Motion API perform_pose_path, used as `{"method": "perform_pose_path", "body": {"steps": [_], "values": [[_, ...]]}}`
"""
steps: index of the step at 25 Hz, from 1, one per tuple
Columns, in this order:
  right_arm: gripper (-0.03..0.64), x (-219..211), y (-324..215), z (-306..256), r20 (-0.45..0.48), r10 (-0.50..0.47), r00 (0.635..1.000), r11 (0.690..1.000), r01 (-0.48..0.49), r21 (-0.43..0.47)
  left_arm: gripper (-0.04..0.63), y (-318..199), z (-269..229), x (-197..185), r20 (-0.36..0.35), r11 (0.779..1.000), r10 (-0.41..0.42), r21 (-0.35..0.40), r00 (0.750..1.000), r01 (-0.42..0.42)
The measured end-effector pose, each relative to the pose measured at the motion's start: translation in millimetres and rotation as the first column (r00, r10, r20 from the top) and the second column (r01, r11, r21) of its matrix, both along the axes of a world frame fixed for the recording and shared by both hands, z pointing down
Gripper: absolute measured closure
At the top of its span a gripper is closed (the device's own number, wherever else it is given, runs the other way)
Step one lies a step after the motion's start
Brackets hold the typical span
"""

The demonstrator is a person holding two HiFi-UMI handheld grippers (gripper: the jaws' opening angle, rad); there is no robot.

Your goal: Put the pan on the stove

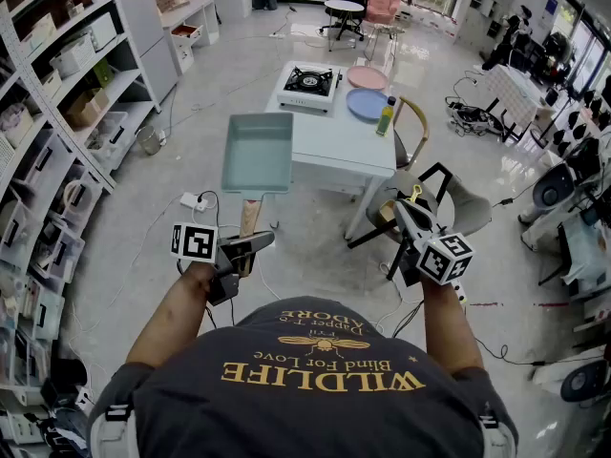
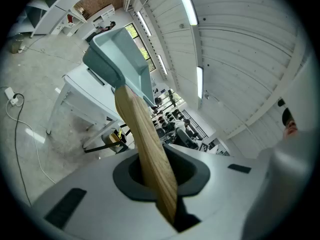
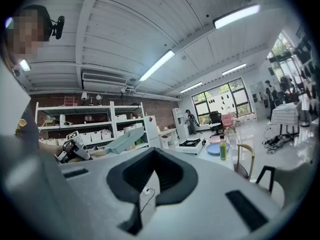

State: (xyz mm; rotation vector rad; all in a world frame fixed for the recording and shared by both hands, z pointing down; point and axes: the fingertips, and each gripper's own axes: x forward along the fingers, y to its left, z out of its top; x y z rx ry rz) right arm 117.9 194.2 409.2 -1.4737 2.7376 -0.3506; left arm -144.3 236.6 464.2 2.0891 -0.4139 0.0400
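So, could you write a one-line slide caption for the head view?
Left gripper holding a pale teal rectangular pan by its wooden handle, before a white table bearing a portable gas stove.

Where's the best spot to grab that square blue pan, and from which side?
Take the wooden handle, coming from its free end, the side nearest the person. It is narrow and sticks straight out of the wide pan, so jaws fit across it, as the left hand-held gripper shows.

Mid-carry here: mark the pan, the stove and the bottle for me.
pan [image 1: 258,151]: head view, middle of its pale inner floor.
stove [image 1: 309,81]: head view, black burner grate.
bottle [image 1: 385,119]: head view, yellow-green body.
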Motion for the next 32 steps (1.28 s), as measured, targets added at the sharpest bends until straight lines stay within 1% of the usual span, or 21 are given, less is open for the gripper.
{"method": "perform_pose_path", "body": {"steps": [10, 16, 28, 32], "values": [[0.618, 32.4, 4.5, -0.9, 0.001, -0.022, 1.000, 1.000, 0.022, -0.004, 0.552, 7.4, -4.8, 33.2, 0.009, 1.000, -0.006, 0.004, 1.000, 0.006], [0.617, 54.6, 6.4, -0.2, -0.027, -0.043, 0.999, 0.999, 0.043, -0.003, 0.552, 10.1, -8.7, 59.6, 0.011, 1.000, -0.026, 0.007, 1.000, 0.026], [0.617, 132.5, 13.7, 11.5, -0.003, -0.090, 0.996, 0.996, 0.090, -0.010, 0.552, 22.1, -10.3, 140.7, 0.020, 0.998, -0.059, 0.010, 0.998, 0.059], [0.617, 144.8, 7.9, 13.0, 0.002, -0.108, 0.994, 0.994, 0.108, -0.005, 0.552, 18.5, -12.3, 156.5, 0.018, 0.998, -0.068, 0.004, 0.998, 0.068]]}}
